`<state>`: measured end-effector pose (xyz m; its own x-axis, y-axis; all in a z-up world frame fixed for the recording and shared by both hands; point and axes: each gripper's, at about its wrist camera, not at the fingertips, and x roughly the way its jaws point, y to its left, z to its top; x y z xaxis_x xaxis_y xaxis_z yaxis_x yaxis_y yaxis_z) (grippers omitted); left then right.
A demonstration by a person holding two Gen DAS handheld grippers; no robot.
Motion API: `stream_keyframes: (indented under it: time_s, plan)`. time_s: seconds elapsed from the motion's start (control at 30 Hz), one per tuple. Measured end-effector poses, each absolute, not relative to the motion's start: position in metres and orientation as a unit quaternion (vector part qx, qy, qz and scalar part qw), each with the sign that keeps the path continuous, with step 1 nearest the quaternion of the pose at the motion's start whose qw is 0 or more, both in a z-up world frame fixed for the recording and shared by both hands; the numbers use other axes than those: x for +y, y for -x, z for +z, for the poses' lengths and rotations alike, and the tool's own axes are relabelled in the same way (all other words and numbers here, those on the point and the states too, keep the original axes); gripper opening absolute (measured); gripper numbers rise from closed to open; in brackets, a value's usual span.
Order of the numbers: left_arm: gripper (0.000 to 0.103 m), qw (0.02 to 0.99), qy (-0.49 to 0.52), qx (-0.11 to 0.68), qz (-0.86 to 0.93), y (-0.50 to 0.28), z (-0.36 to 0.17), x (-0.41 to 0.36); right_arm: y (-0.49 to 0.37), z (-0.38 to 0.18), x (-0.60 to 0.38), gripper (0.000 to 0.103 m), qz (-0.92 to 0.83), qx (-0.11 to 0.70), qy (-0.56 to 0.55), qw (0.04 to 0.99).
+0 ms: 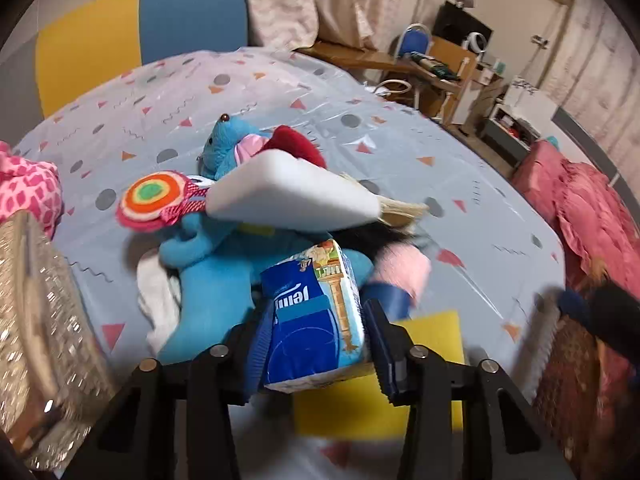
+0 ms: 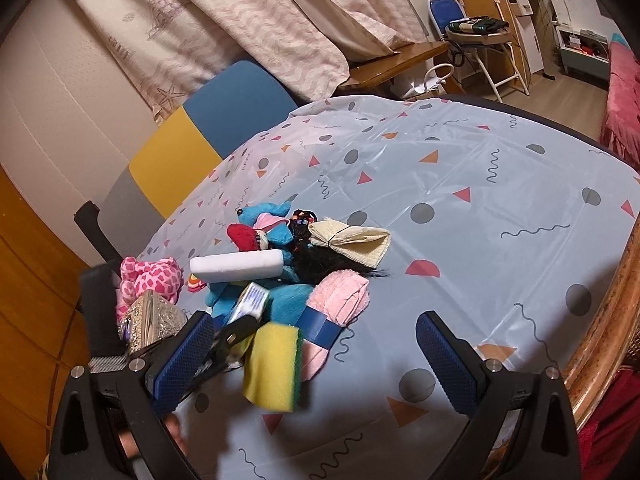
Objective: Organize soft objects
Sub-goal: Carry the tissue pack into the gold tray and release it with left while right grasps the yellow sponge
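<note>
Blue-and-white soft tissue pack [image 1: 316, 316] sits pinched in the left tongs [image 1: 320, 344]; squashy, it could slip onto the table [image 2: 460, 184]. Right tongs [image 2: 316, 356] gape empty.

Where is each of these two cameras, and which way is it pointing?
Left wrist view: sits on the left gripper, looking forward along its jaws, which are shut on a tissue pack; beyond lies the toy pile on the table.
Right wrist view: sits on the right gripper, looking across the same table, jaws open and holding nothing; a bit of skin shows at the bottom edge.
Both share the white sponge, the blue plush and the yellow sponge.
</note>
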<state>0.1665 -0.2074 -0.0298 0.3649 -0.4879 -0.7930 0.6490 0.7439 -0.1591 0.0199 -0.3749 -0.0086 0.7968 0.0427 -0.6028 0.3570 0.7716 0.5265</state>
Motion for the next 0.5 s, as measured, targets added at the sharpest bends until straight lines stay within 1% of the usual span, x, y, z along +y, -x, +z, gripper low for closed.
stream_keyframes:
  time_s: [0.23, 0.37, 0.43, 0.47, 0.5]
  plan:
    - [0.045, 0.831, -0.078, 0.424, -0.352, -0.115, -0.011, -0.154, -0.021, -0.009, -0.373, 0.102, -0.094, 0.314, -0.32, 0.889]
    - [0.046, 0.829, -0.081, 0.441, -0.334, -0.087, -0.026, -0.123, -0.025, -0.01, -0.37, 0.102, -0.091, 0.328, -0.309, 0.888]
    - [0.046, 0.825, -0.084, 0.458, -0.321, -0.076, -0.041, -0.112, -0.032, -0.011, -0.365, 0.102, -0.073, 0.351, -0.292, 0.887]
    - [0.047, 0.821, -0.09, 0.469, -0.312, -0.071, -0.051, -0.107, -0.038, -0.011, -0.361, 0.102, -0.061, 0.366, -0.28, 0.885]
    - [0.054, 0.819, -0.092, 0.477, -0.305, -0.067, -0.058, -0.103, -0.045, -0.011, -0.355, 0.102, -0.042, 0.385, -0.262, 0.884]
